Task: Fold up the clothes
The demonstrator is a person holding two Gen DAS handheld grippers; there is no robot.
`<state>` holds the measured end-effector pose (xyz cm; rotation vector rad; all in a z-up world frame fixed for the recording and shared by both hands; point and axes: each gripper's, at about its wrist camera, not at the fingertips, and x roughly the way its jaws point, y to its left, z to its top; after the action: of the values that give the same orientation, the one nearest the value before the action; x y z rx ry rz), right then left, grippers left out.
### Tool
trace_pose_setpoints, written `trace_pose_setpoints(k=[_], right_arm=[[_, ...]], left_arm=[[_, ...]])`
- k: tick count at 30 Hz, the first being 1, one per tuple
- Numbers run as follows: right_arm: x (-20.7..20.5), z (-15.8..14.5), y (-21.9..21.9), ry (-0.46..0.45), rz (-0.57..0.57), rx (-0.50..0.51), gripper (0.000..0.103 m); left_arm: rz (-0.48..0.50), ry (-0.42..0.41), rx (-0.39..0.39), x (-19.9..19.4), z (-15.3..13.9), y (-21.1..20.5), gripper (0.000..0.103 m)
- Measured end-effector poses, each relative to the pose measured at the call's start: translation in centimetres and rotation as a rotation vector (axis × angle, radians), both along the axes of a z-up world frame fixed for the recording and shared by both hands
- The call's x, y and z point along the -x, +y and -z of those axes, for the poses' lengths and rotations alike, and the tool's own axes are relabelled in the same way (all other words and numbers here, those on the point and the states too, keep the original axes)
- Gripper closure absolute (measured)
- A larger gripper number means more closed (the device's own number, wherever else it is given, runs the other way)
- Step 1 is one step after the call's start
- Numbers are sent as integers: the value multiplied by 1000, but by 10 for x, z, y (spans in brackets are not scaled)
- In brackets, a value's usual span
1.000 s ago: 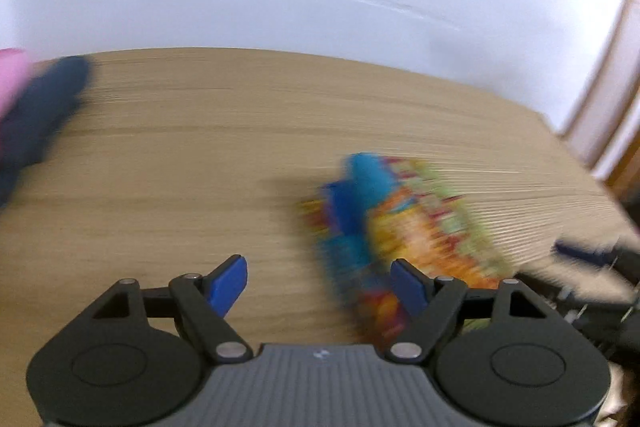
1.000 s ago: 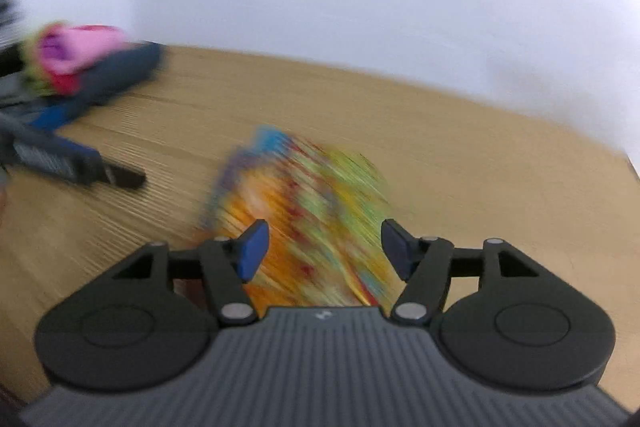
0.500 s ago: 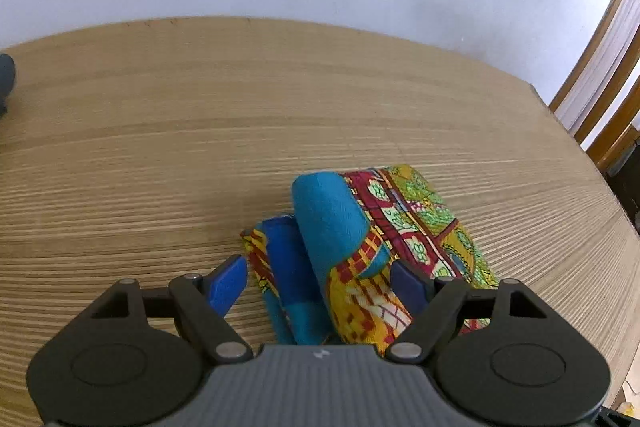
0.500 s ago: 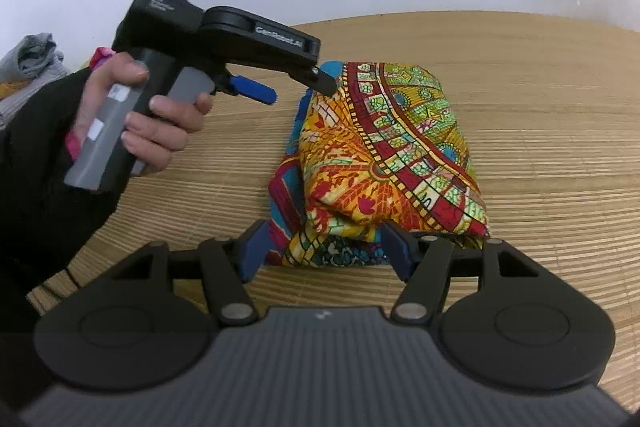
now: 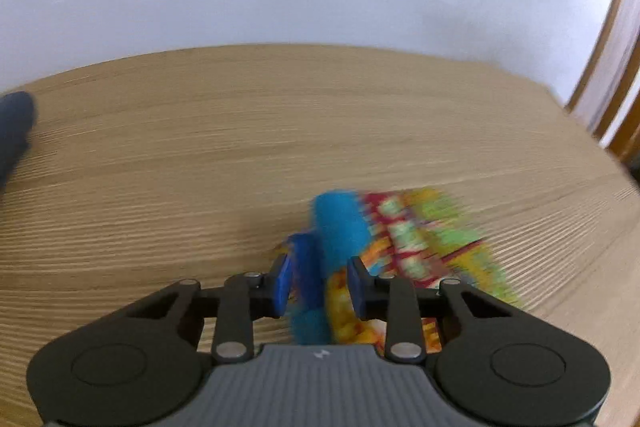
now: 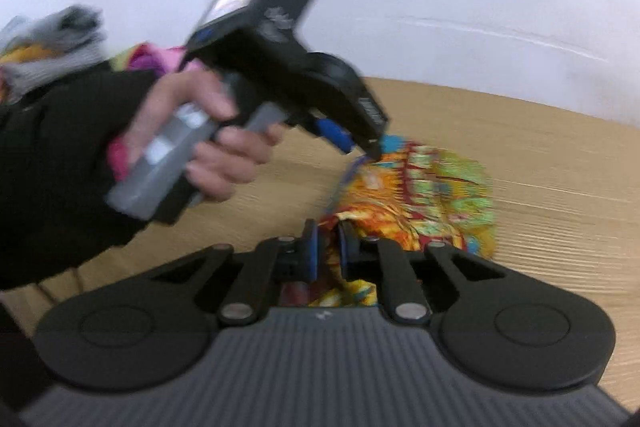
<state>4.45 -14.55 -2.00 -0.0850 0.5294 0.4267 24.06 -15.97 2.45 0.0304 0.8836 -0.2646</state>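
Folded patterned cloth (image 5: pixel 404 239) is lying on the tabletop (image 5: pixel 200 167). Left hand-held gripper (image 5: pixel 318 287) is closing, its jaws pinching the cloth's blue edge. Right hand-held gripper (image 6: pixel 328 253) is closing too, clamping the near corner. Both views are blurring.

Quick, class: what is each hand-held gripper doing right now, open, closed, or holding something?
Left hand-held gripper: jaws closing, with the folded patterned cloth between them.
Right hand-held gripper: jaws closing on the near edge of the same cloth.
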Motion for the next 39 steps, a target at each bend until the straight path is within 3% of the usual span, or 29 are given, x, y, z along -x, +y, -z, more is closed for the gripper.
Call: trace_pose_setpoints(k=[3,6,10,13,15,16,19,22,23,25,27,30,34,36,39], right_arm=[[-7,30,15,91,-66,54,89],[-8,41,14,192,-82,37,87],[17,10,0,111,-140,-13,81],[26,-12,-29,17,-15,-37,78],[29,-25,-51,-45,91,-51,66],[26,-26,-62,-46,154,-68,58],[8,-5,-88,91,357,-106,57],[14,8,-80,84,414,-123,57],[14,11,-72,73,406,-109,57],[3,23,-42,79,285,-15,58],[-1,37,-4,81,126,90,58],[6,53,30,57,-18,178,58],[23,42,20,37,-36,130,60],[32,27,4,13,-2,63,60],[45,12,-10,-28,52,-24,59]], left_arm=[[-38,81,-39,-1,21,10,70],[-24,58,-32,13,19,17,69],[19,7,-12,35,0,25,64],[54,-17,37,49,-15,28,54],[80,-18,103,55,-23,29,50],[107,-17,138,55,-29,20,50],[202,-51,134,51,-38,-16,46],[241,-13,100,26,-28,-40,45],[230,6,62,16,-21,-45,46],[204,19,-50,4,-1,-47,46],[178,17,-129,4,19,-38,32],[151,47,-54,9,22,-12,30],[153,22,-65,17,22,-7,29],[157,12,-51,18,12,-8,39],[213,-70,-42,10,-10,-19,39]])
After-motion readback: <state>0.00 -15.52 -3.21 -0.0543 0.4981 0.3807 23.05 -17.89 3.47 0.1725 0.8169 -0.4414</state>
